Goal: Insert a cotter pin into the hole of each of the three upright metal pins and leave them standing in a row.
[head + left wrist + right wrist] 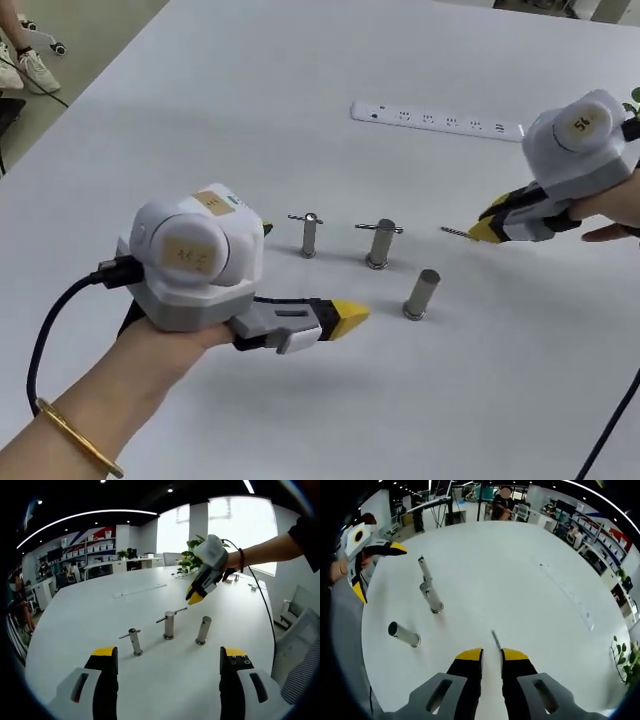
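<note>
Our right tool clenches a cotter pin, its head hidden between the jaws, near the rightmost metal pin on the table. Our left tool gapes, released. That pin's hole we cannot discern.

Three short grey metal pins stand upright on flanged bases on the white table, in a loose row. The left pin carries a thin cotter pin crosswise near its top. The middle pin bears a second cotter pin the same way, apparently through its hole, though the detail is too small to be sure. The right pin stands nearer the person, slightly out of line, its top end dark. A third cotter pin juts from the nearly closed jaws of the right gripper, well apart from the pins.
</note>
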`<state>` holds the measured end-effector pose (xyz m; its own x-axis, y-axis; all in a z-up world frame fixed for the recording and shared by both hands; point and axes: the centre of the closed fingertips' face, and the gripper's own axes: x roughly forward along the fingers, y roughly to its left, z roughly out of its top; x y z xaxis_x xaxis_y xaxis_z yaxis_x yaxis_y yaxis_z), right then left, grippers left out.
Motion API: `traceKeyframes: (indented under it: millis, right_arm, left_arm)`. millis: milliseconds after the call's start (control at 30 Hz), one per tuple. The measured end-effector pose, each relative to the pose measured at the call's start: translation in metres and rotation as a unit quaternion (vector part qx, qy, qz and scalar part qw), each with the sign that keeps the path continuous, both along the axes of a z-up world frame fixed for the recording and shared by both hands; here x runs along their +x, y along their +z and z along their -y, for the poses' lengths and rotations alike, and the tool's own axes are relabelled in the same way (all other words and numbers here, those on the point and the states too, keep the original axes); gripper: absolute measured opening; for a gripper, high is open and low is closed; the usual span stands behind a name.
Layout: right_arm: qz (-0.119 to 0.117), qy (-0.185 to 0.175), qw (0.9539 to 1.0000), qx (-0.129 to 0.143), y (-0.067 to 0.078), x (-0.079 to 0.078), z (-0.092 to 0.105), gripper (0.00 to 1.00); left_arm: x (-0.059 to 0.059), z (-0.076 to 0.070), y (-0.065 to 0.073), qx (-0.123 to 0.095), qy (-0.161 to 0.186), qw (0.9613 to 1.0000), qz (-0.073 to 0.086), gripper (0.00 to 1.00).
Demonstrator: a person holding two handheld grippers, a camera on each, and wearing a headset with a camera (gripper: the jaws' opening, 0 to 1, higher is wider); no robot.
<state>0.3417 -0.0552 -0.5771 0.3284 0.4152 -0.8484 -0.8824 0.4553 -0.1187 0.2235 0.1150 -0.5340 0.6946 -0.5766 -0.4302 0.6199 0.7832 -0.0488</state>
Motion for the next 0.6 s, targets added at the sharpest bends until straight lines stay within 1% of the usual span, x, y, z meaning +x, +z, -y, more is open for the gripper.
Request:
traceKeyframes:
  millis: [33,67,100,133,200,267,367,467,533,600]
  right_arm:
    - [-0.007,0.001,1.0000,-0.004,-0.005,0.005,0.002,0.09]
    - [-0.007,-0.002,1.0000,-0.006,-0.010,0.012,0.003,0.09]
    - [-0.006,0.001,0.9999,-0.010,-0.012,0.014,0.004,0.09]
    - [-0.006,0.003,0.9999,-0.013,-0.013,0.013,0.006,0.08]
    - [-0.007,0.003,0.9999,-0.013,-0.014,0.015,0.006,0.07]
    - [-0.014,0.005,0.9997,-0.017,-0.018,0.015,0.005,0.07]
    - [-0.022,0.009,0.9994,-0.027,-0.025,0.019,0.007,0.06]
    - [-0.026,0.010,0.9992,-0.030,-0.027,0.022,0.009,0.05]
    - [-0.032,0.010,0.9989,-0.032,-0.028,0.020,0.009,0.05]
    - [-0.036,0.016,0.9984,-0.040,-0.032,0.024,0.012,0.05]
  left_arm:
    - [0.000,0.000,0.000,0.000,0.000,1.0000,0.000,0.82]
    - [0.000,0.000,-0.001,0.000,0.000,1.0000,-0.001,0.82]
    - [0.000,0.000,-0.001,0.000,0.000,1.0000,-0.001,0.82]
    - [0.000,0.000,-0.001,0.001,0.000,1.0000,-0.001,0.81]
    - [0.000,0.000,-0.001,0.001,-0.001,1.0000,-0.001,0.81]
    - [0.000,0.000,-0.001,0.001,-0.002,1.0000,-0.002,0.81]
    - [0.000,-0.001,-0.002,0.001,-0.001,1.0000,-0.003,0.81]
    - [-0.001,0.000,-0.002,0.000,-0.002,1.0000,-0.004,0.79]
    - [-0.001,0.000,-0.002,-0.001,-0.002,1.0000,-0.004,0.79]
    - [-0.001,0.000,-0.002,-0.001,-0.002,1.0000,-0.005,0.79]
